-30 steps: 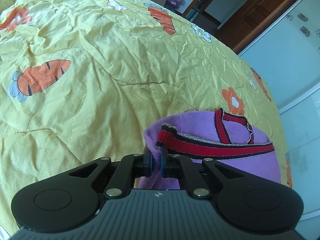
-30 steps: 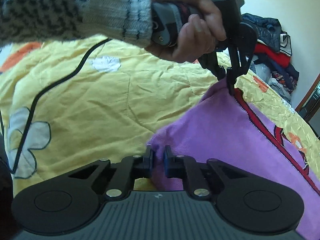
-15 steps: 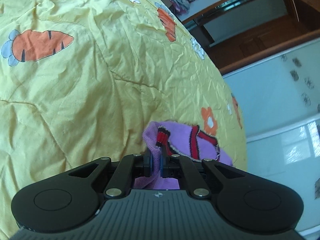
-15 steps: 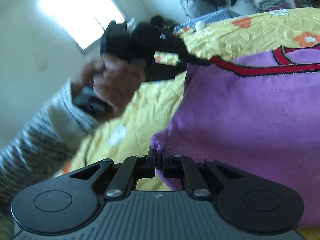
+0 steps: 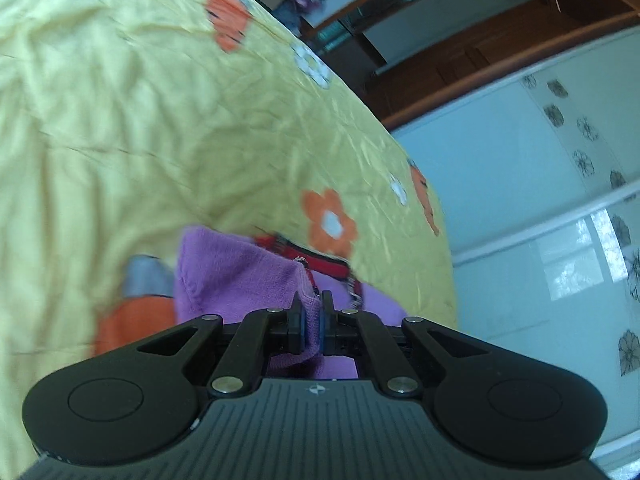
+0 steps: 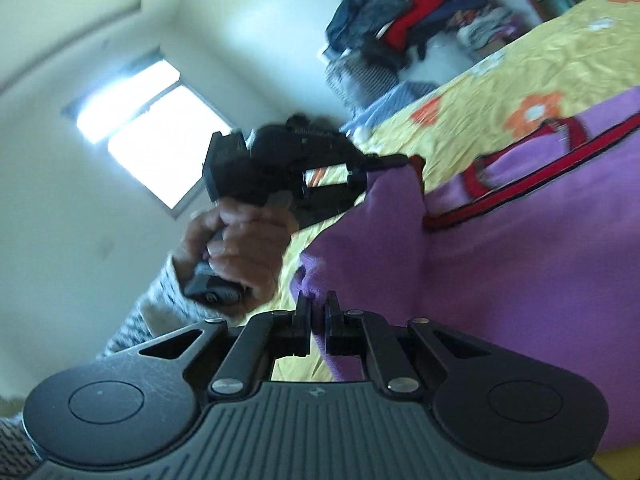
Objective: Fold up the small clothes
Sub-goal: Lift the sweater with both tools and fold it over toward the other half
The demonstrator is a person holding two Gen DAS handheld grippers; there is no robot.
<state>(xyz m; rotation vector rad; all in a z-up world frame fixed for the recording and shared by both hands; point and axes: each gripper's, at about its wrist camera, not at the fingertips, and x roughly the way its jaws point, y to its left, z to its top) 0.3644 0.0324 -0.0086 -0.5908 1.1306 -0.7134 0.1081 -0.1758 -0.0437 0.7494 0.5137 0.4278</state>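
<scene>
While both the left hand-held gripper (image 5: 311, 316) and the right hand-held gripper (image 6: 318, 320) stay clamped tight on edges of the small purple knitted garment with red trim (image 6: 520, 260), it hangs partly lifted over the yellow flowered bedspread (image 5: 160, 120). Carrying both pinched edges across level and together, then laying them down flat on the far part, should give a clean fold.

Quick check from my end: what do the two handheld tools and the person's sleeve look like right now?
Both the left tool and right tool are matte black, with ribbed grey bodies, round side discs, silver rivets and a small star logo. The left tool's pads look blue. The knitted sleeve is white with black flecks.
</scene>
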